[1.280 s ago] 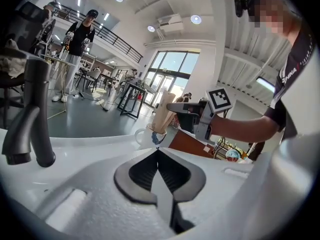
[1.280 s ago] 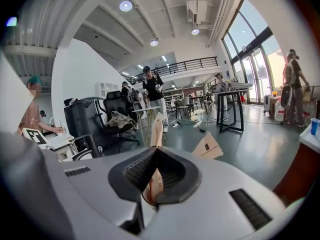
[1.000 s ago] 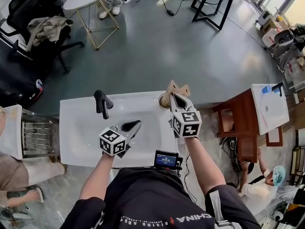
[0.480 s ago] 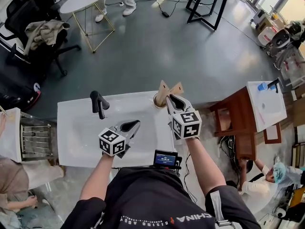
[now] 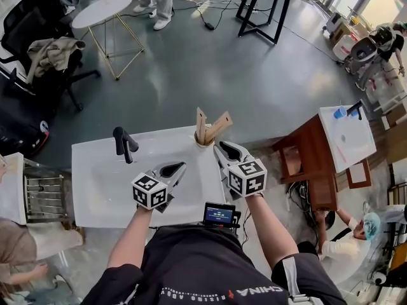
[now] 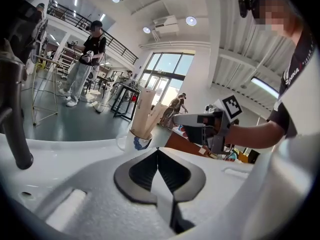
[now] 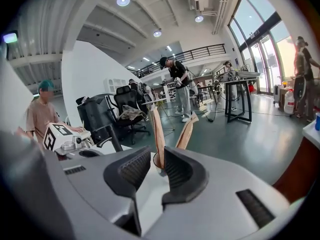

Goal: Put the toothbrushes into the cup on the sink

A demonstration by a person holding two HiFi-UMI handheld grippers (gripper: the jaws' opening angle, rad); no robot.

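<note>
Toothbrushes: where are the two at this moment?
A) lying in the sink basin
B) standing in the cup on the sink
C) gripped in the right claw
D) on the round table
B: both toothbrushes lean out of the cup on the sink; the right claw, jaws just opening, holds nothing.

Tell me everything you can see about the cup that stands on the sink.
The cup is small, round and pale, with a blue mark on its side in the left gripper view. It stands upright on the far right corner of the white sink. Two tan toothbrushes stand in it, leaning apart. Nothing else touches it.
</note>
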